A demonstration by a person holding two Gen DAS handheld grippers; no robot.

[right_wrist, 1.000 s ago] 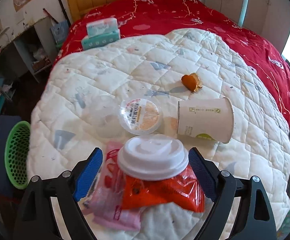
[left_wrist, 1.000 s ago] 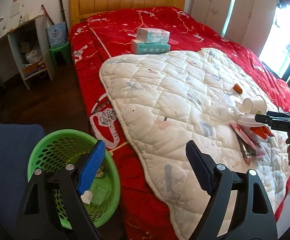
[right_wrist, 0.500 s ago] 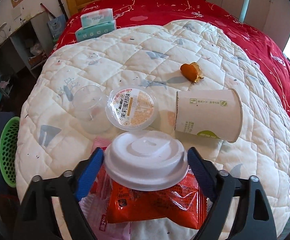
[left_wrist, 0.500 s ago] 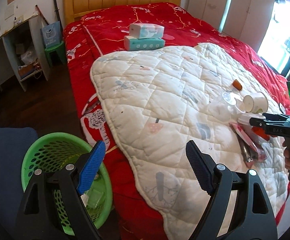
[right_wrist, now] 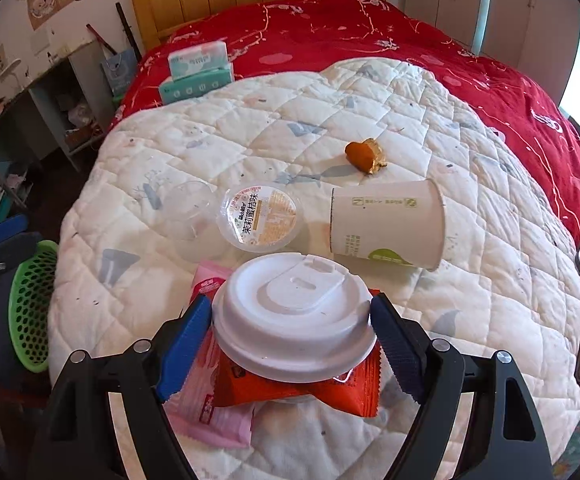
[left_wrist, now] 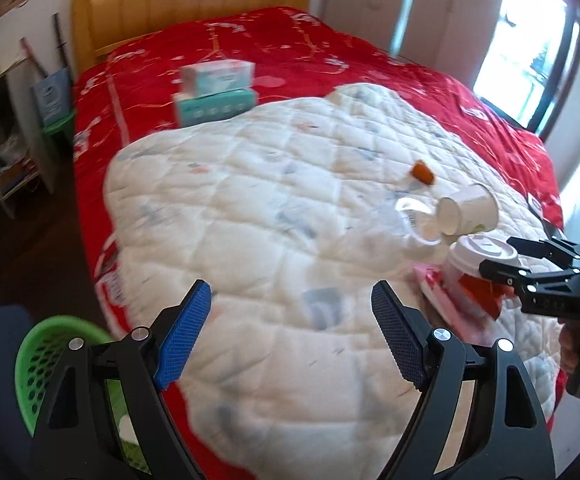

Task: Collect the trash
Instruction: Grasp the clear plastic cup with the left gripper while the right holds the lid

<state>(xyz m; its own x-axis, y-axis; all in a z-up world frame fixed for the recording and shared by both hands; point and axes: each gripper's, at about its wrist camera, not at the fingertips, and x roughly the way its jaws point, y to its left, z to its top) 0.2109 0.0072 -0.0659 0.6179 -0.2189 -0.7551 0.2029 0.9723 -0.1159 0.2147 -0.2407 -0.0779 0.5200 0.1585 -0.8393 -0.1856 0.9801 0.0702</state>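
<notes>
Since a second ago the right gripper [right_wrist: 291,334] crept in and its jaws have just been closing around the lidded cup [right_wrist: 293,316] — pads at the lid's rim; the cup stands upright on the orange wrapper [right_wrist: 329,392], dead centre between the pads; left gripper [left_wrist: 290,336] gapes empty, well apart from the cup, green basket [left_wrist: 38,360] on its far side.

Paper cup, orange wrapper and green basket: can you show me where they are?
Paper cup [right_wrist: 385,224], right wrist view, on its side wall.
Orange wrapper [right_wrist: 363,154], right wrist view, on its middle.
Green basket [right_wrist: 30,304], right wrist view, on its holed wall.
</notes>
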